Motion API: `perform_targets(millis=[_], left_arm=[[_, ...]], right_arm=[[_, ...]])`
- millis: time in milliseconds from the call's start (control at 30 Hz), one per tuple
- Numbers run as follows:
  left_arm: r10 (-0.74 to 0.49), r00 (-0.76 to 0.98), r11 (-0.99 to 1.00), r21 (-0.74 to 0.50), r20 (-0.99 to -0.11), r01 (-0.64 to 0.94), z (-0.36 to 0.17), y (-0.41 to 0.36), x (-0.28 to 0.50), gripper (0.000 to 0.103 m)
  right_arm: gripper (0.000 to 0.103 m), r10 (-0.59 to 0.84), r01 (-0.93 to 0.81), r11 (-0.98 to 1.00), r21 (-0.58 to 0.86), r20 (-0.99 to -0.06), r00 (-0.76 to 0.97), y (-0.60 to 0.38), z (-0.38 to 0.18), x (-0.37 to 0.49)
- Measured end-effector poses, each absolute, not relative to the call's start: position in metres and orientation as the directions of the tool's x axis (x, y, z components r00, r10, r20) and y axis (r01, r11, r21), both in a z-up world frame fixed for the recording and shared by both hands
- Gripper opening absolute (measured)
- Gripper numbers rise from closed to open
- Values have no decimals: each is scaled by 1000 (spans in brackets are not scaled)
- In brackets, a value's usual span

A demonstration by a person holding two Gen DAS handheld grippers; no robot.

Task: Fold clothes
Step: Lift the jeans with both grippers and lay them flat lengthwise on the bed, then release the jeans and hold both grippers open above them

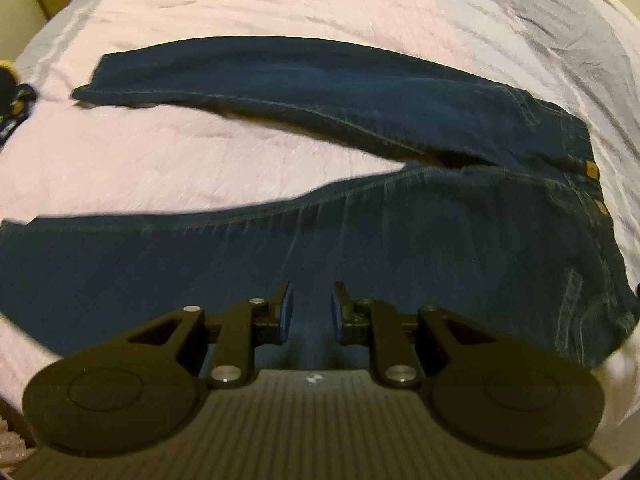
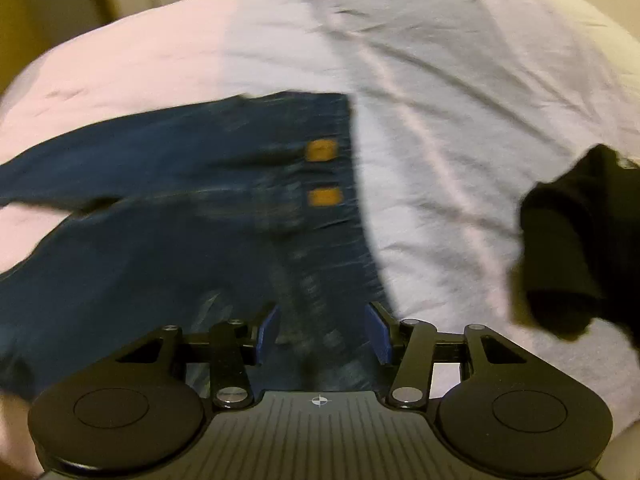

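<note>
Dark blue jeans [image 1: 360, 112] lie spread flat on a bed, legs parted toward the left and waistband with two tan patches at the right. My left gripper [image 1: 311, 312] is open, with a gap between its blue pads, hovering over the near leg's thigh. In the right wrist view the jeans [image 2: 160, 208] show their waistband end with the tan patches [image 2: 320, 150]. My right gripper [image 2: 322, 330] is open wide, just above the near waistband corner, with denim between the jaws but not clamped. Both views are motion-blurred.
The bed cover is pink [image 1: 180, 160] on the left and pale grey-white [image 2: 460, 120] on the right. A black garment [image 2: 576, 240] lies on the right of the bed. A dark patterned item [image 1: 14, 100] sits at the left edge. A yellowish wall is behind.
</note>
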State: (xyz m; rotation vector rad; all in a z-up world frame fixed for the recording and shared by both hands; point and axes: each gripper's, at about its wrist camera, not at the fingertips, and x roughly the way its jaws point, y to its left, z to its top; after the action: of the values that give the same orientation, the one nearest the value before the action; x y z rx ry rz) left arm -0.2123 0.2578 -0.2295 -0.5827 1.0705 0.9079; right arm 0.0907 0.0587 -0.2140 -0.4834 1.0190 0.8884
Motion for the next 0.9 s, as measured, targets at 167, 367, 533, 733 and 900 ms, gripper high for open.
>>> perform_targets(millis=[167,367,533,733,900], left_arm=[[368,171,485,32,-914,-874,-199,221,-245,16],[406,150,450,54,-901,-892,-159,188,-281,18],[413,146,443,59,-899,-895,-140,181,-288,21],[423,144,444,66,-894,-894,-120,174,-296,23],[431,144,458,79,-891,-885,-111,176,-306,27]], right_arm=[[51,339,-828,560,37,-922,188,45,-211,59],[51,405,-851,523,45,-892,201,27,-162,27],[52,427,-865,499,58,-884,188,21,-138,11],[52,410,-847,518,119,-904,123,21,-134,0],[52,389,-833,535,140,-916,95,26,-136,-12]])
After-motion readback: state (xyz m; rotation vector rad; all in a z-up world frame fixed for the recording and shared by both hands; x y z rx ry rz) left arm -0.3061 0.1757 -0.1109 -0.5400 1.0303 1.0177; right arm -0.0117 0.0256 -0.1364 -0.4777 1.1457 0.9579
